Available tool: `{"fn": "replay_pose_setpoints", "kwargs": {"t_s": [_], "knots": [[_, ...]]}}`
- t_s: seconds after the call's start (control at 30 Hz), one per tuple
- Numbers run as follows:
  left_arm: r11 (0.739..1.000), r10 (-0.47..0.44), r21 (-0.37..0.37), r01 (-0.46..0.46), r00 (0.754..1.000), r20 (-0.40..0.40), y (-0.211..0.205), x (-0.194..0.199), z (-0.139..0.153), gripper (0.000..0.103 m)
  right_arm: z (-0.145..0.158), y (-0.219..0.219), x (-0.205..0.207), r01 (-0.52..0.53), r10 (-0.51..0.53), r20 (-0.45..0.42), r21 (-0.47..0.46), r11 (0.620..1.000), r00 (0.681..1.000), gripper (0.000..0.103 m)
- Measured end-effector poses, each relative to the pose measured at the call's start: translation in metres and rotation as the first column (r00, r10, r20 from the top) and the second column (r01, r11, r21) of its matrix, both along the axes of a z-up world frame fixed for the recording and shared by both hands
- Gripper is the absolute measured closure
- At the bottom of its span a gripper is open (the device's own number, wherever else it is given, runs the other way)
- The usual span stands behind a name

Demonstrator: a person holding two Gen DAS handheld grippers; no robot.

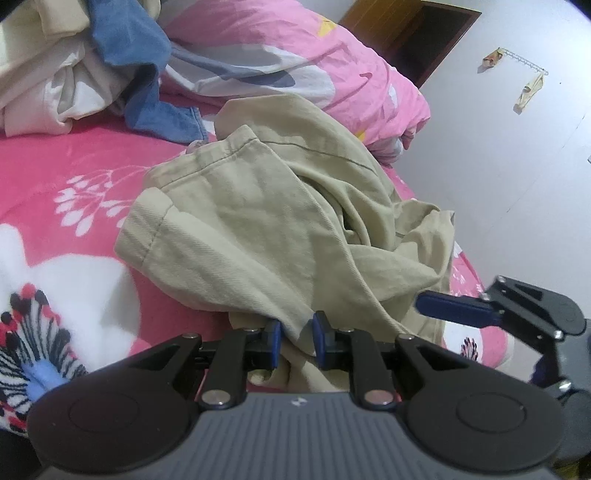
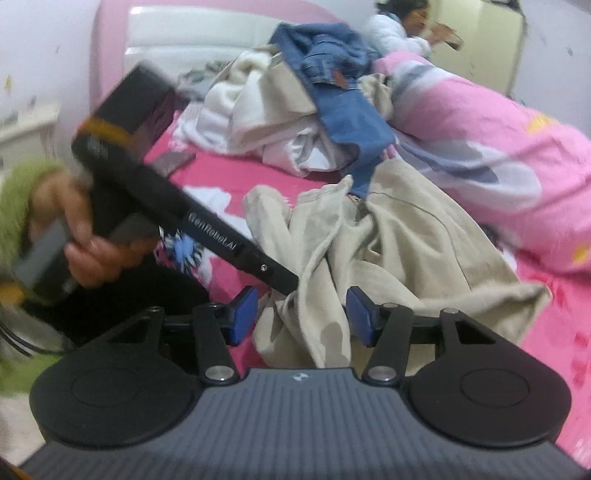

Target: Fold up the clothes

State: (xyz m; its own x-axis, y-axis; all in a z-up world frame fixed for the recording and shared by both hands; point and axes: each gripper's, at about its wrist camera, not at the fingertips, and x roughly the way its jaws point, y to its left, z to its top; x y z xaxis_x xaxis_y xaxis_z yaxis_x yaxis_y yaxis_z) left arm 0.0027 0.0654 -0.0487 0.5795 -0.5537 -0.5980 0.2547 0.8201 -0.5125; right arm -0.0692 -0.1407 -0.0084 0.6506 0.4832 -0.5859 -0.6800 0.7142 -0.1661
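Observation:
Crumpled khaki trousers lie on the pink flowered bedspread, one hemmed leg pointing left. My left gripper is shut on a fold at the trousers' near edge. In the right wrist view the same trousers spread ahead. My right gripper stands open, with loose khaki cloth between its pads but not pressed. One blue finger of the right gripper shows at the trousers' right edge. A hand in a green sleeve holds the left tool's black body.
A heap of white and blue clothes sits behind the trousers. A rolled pink quilt runs along the right. A person lies at the far end. A dark flat object rests on the bedspread. A white wall borders the bed.

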Motion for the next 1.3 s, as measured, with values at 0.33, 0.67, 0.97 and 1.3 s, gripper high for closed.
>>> {"fn": "replay_pose_setpoints", "kwargs": {"t_s": [0.33,0.67,0.97,1.3], "knots": [[1.000,0.016,-0.003,-0.016,0.998,0.060,0.019,-0.014,0.012,0.076,-0.026,0.019,0.009,0.015,-0.015,0.002,-0.057,0.998,1.000,0.101],[0.985,0.149,-0.097,-0.142,0.986,0.072,0.055,0.013,0.033,0.044,-0.033,-0.008,-0.023,0.036,-0.035,0.007,-0.088,0.995,0.999,0.102],[0.975,0.212,-0.061,-0.216,0.976,-0.057,0.058,0.091,0.020,0.040,-0.042,-0.036,-0.045,0.064,-0.065,-0.004,-0.111,0.992,0.998,0.102],[0.997,0.072,0.012,-0.071,0.986,-0.148,0.017,0.127,-0.007,0.062,-0.042,-0.081,-0.036,0.238,-0.235,0.045,-0.085,0.968,0.971,0.102]]}}
